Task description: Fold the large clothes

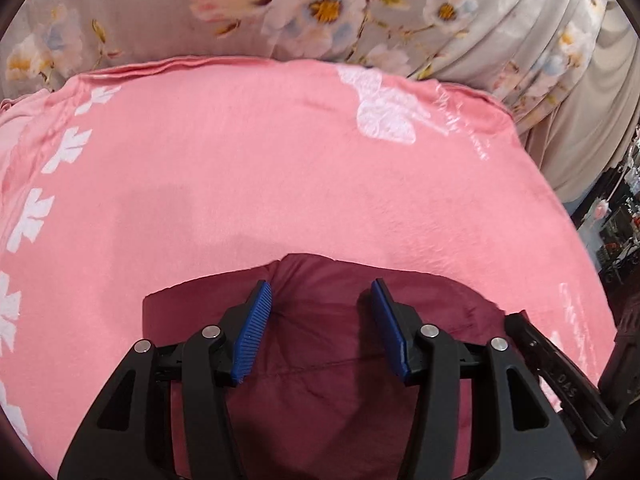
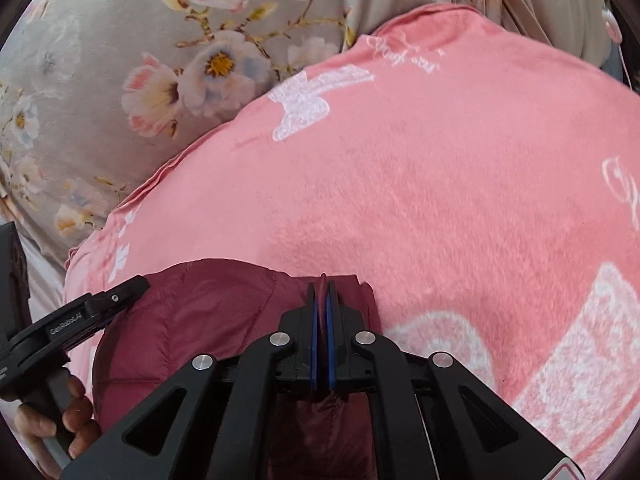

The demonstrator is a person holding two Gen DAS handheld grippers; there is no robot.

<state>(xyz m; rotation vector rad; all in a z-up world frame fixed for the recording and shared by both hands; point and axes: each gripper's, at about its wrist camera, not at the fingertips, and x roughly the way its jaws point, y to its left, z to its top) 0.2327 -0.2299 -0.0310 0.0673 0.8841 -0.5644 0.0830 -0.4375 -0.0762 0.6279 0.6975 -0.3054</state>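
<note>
Maroon garment bunched on pink blanket, directly beneath both tools. Right tool clamped on raised fold; left tool agape above cloth, gripping nothing, nearer far edge.

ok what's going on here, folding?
A person is working a dark red garment on a pink blanket with two handheld grippers. The right gripper is shut, pinching a fold of the garment. The left gripper is open above it, gripping nothing. A floral sheet lies beyond.
</note>
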